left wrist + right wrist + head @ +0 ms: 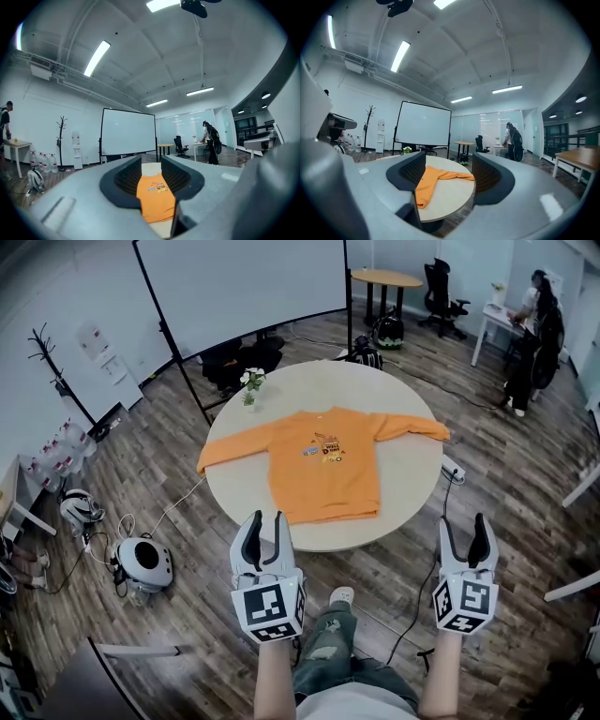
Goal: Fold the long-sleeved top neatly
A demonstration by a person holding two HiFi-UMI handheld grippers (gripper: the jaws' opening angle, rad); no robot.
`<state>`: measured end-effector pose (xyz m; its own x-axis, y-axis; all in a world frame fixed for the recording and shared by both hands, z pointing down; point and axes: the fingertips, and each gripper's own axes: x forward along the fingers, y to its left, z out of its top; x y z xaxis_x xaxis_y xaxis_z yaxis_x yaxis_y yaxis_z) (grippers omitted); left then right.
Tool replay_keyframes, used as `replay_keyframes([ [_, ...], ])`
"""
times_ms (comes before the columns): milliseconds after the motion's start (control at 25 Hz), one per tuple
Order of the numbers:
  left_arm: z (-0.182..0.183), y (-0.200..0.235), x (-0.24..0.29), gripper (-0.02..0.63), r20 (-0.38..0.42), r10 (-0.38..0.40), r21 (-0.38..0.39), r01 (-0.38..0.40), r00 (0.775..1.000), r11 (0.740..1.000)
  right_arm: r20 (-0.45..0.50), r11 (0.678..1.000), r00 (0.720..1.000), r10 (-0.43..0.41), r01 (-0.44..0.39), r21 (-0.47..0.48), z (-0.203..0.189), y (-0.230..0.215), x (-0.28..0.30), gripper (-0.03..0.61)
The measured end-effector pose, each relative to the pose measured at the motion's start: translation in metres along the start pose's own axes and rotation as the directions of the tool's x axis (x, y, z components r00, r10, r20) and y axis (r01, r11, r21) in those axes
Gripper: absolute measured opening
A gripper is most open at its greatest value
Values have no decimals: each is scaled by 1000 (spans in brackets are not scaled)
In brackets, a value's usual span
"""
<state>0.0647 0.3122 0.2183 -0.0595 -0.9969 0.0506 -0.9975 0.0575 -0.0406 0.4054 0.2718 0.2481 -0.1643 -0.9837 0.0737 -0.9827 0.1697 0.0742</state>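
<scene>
Head view, top (300, 486), print illegible (tiny), left gripper (265, 519), right gripper (464, 521), fingers apart, empty.

Left gripper (265, 519), right gripper (463, 521): grey shells, blk fingers (248, 538), marker cubes (269, 604) w/ square codes. Ripped jeans (323, 645), white shoe (342, 595).

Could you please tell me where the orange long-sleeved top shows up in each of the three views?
Head view: orange top, centre, spread flat on the round table.
Left gripper view: top low centre, seen through the jaw gap.
Right gripper view: top low, left of centre.
Shared landmark: white screen behind the table.
</scene>
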Motion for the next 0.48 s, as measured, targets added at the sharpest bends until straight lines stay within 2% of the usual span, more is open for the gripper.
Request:
replay_keyframes([
  [280, 4, 9, 85, 210, 5, -29, 6, 29, 1000, 1000, 0, 999, 999, -35, 35, 10, 4, -7, 80, 333],
  [480, 12, 16, 152, 239, 7, -58, 17, 58, 998, 998, -11, 998, 998, -57, 57, 20, 10, -9, 142, 337],
])
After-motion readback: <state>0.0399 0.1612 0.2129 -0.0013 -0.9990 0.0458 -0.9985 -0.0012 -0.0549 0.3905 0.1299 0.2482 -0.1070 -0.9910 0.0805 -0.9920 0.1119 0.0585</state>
